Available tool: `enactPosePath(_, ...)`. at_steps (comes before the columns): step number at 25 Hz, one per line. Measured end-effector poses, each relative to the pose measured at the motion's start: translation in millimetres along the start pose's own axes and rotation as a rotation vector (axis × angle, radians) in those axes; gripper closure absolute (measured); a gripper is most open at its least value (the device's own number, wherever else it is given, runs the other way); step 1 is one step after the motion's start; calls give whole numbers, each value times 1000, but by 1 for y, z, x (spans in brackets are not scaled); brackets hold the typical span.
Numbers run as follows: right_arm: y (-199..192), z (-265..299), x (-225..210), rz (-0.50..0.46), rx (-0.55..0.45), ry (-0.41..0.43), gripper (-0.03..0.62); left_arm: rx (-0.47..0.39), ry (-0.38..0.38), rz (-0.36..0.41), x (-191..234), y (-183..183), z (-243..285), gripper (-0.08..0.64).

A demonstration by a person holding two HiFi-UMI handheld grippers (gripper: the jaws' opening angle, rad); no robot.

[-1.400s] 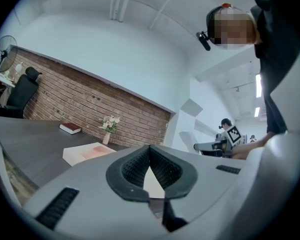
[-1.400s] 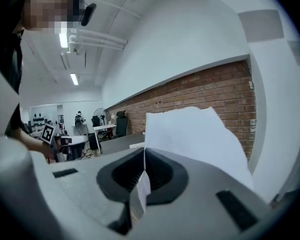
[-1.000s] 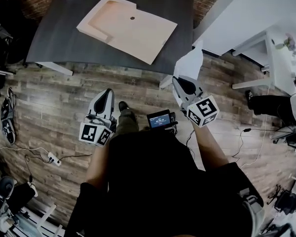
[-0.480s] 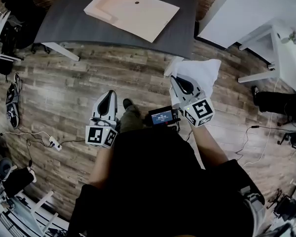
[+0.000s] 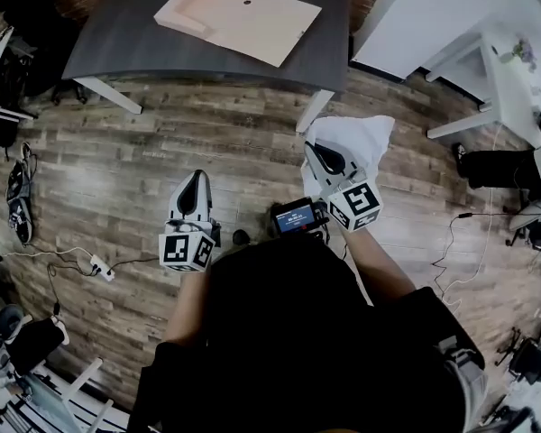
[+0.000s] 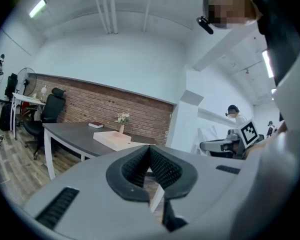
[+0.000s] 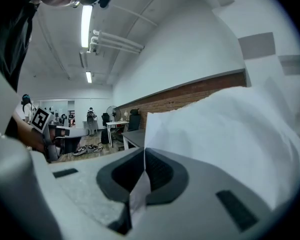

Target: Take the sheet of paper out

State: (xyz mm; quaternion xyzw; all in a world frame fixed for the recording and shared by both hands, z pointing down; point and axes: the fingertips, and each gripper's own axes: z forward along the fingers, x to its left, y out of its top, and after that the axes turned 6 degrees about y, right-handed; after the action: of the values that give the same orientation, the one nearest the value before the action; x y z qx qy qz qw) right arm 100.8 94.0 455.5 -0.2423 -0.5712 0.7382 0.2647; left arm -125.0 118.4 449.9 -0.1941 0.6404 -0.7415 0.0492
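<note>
My right gripper [image 5: 318, 154] is shut on a white sheet of paper [image 5: 353, 139], which hangs over the wooden floor well clear of the table. In the right gripper view the sheet [image 7: 225, 134] runs down between the shut pads of this gripper [image 7: 144, 156] and fills the right side. A tan cardboard envelope [image 5: 239, 12] lies open on the dark grey table [image 5: 117, 43], far ahead of both grippers. My left gripper [image 5: 196, 180] is held level to the left; its jaws [image 6: 150, 154] are together with nothing between them. The envelope [image 6: 115, 139] shows beyond it.
A white desk [image 5: 487, 70] stands at the right, with a person's legs [image 5: 505, 165] beside it. A power strip with cables [image 5: 99, 267] and shoes [image 5: 18, 201] lie on the floor at left. An office chair [image 6: 47, 111] stands by the table's left end.
Both grippers and the person have moved back from the table, which now sits higher in the head view. The sheet has come along in the right gripper and spread out wider.
</note>
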Motion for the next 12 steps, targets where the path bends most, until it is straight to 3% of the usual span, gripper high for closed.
enactPosePath(12, -5, 9, 98, -3, 14, -66, 589, 29, -57, -60, 52, -12, -75, 572)
